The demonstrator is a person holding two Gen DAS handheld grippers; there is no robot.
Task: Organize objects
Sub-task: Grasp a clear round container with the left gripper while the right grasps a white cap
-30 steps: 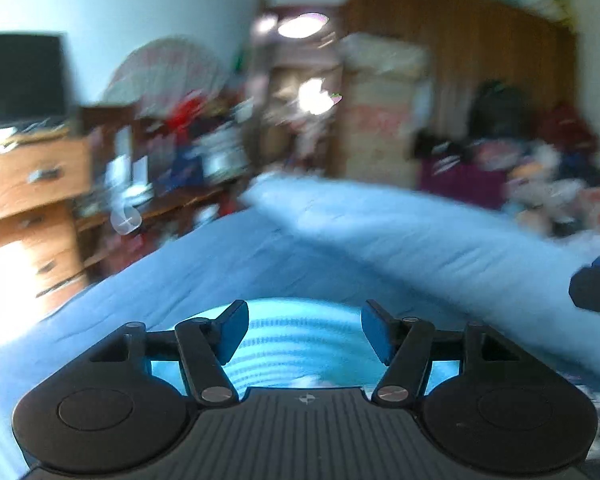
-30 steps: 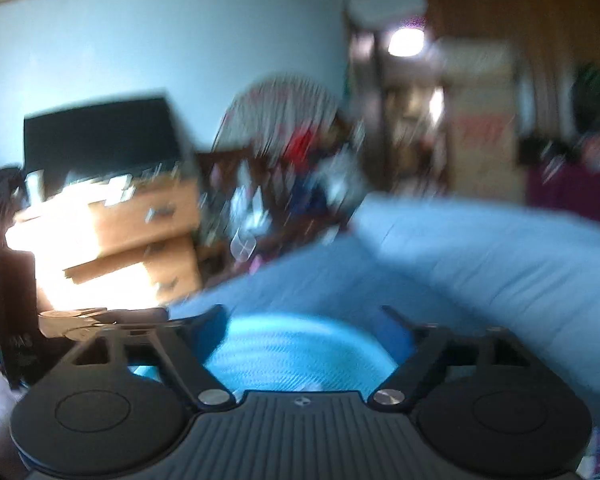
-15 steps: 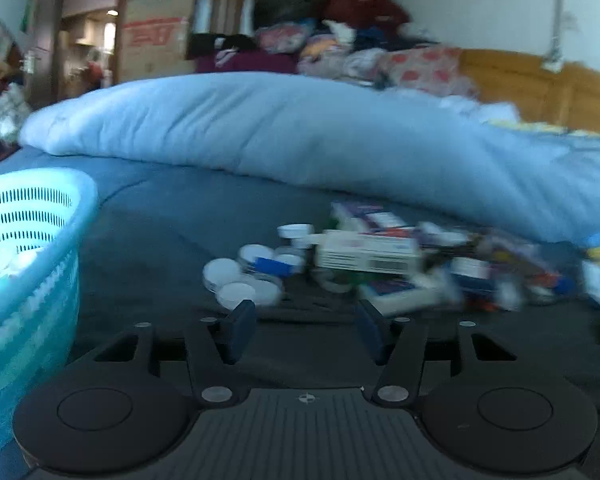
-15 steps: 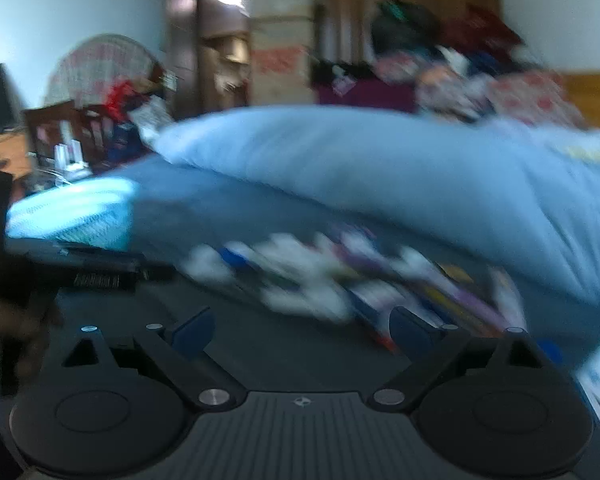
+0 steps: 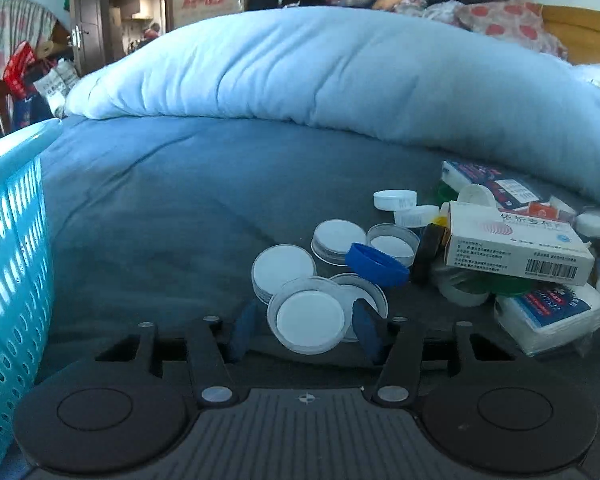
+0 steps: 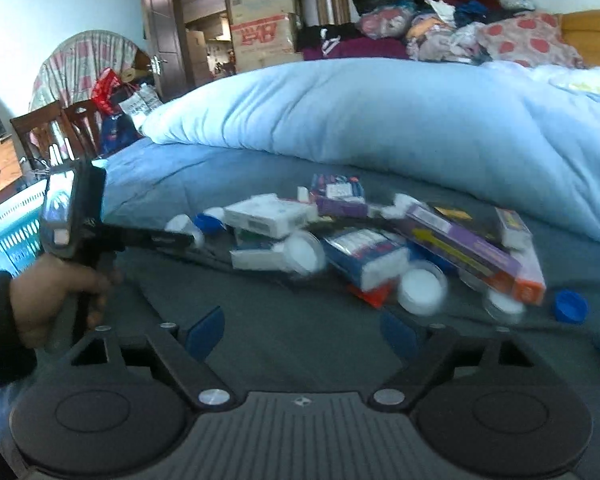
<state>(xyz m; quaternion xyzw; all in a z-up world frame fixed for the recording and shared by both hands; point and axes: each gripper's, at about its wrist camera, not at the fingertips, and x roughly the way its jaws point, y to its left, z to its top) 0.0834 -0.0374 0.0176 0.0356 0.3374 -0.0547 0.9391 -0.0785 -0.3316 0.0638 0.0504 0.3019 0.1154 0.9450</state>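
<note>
A: So why is everything heaped on the dark blue bedsheet [image 5: 148, 216]?

B: Probably dumped for sorting; the turquoise perforated plastic basket [image 5: 12, 248] stands ready at the left.

A: The left gripper [image 5: 304, 326]?

B: Its fingers are closing around a clear round plastic lid with a white liner [image 5: 310, 320], not visibly pinching yet.

A: The right gripper [image 6: 300, 330]?

B: Spread wide, narrowing, over bare sheet, short of the blurred cardboard medicine boxes [image 6: 364, 256]
</note>
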